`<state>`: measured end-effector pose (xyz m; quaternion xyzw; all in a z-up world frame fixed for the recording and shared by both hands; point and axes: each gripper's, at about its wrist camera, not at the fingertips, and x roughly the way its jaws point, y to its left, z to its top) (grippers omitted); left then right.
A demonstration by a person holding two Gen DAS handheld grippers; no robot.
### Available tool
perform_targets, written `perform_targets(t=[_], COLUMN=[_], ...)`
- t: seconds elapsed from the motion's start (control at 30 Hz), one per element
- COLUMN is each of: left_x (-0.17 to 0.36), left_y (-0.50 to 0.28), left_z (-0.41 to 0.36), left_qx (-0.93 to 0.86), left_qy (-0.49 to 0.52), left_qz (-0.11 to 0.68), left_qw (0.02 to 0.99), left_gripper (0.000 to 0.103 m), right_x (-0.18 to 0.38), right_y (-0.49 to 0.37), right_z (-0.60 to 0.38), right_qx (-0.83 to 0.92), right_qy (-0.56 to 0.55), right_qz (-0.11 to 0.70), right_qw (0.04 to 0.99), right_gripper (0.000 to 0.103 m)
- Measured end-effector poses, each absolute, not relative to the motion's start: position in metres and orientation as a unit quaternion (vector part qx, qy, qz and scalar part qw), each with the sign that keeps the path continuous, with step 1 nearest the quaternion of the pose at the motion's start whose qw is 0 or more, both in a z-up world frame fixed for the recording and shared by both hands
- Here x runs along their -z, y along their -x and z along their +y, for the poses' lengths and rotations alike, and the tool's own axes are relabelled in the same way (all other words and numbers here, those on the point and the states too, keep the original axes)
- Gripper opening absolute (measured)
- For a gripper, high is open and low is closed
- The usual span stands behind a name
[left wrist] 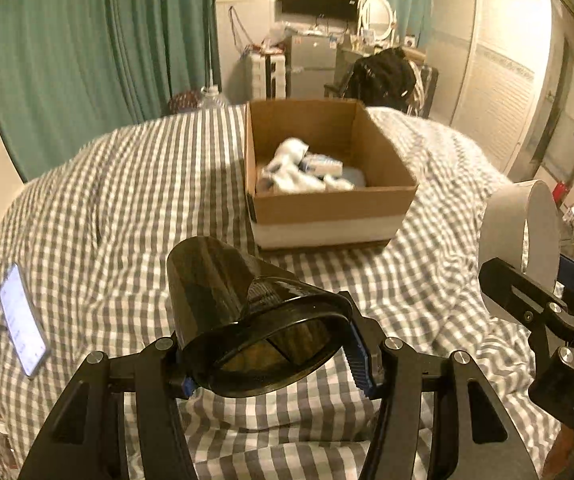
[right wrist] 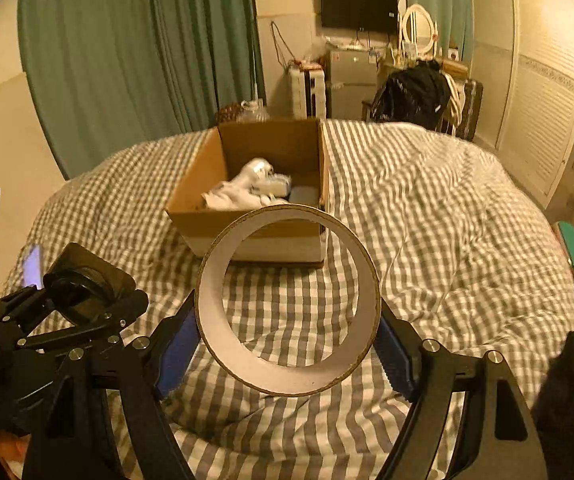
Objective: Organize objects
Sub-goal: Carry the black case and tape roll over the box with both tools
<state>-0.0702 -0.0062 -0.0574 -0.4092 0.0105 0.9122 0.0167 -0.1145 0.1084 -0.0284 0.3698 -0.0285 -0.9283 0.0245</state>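
My left gripper (left wrist: 273, 364) is shut on a dark translucent cup (left wrist: 223, 292), held above the bed with its mouth towards the camera. My right gripper (right wrist: 289, 344) is shut on a wide white tape roll (right wrist: 211, 312), its blue pads pressing the roll's two sides. In the left wrist view the tape roll (left wrist: 503, 220) and the right gripper (left wrist: 535, 304) show at the right edge. The cup (right wrist: 83, 288) and the left gripper (right wrist: 63, 320) appear at the left of the right wrist view. Ahead on the bed stands an open cardboard box (left wrist: 327, 208) (right wrist: 207, 220) with white crumpled items inside.
A grey-and-white checked bedspread (left wrist: 127, 184) (right wrist: 447, 220) covers the bed. A lit phone (left wrist: 21, 320) lies on it at the left. Green curtains (left wrist: 87, 60), a fridge, a wall monitor and a chair with a black bag stand beyond the bed; a wardrobe (right wrist: 539, 100) is on the right.
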Motion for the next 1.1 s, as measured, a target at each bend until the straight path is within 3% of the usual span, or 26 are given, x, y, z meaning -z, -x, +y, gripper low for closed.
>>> perform_targets(t=[0.27,0.67,1.1], left_x=[0.011,-0.044,-0.006], left_y=[0.073,0.15,0.248], left_z=[-0.013,-0.016,-0.016], left_qx=[-0.929,-0.941,-0.93], left_qy=[0.368,0.336,0.36], left_qz=[0.018,0.031,0.03], left_qw=[0.028,0.037,0.067], left_gripper=[0.058,0.058,0.058], right_x=[-0.019,-0.08,-0.075], right_y=[0.104,0.151,0.274], right_z=[0.101,0.098,0.101], right_qx=[0.941,0.951,0.942], right_qy=[-0.338,-0.307,-0.328], right_qz=[-0.006,0.002,-0.013], right_qw=[0.032,0.047,0.063], right_gripper=[0.078,0.078,0.078])
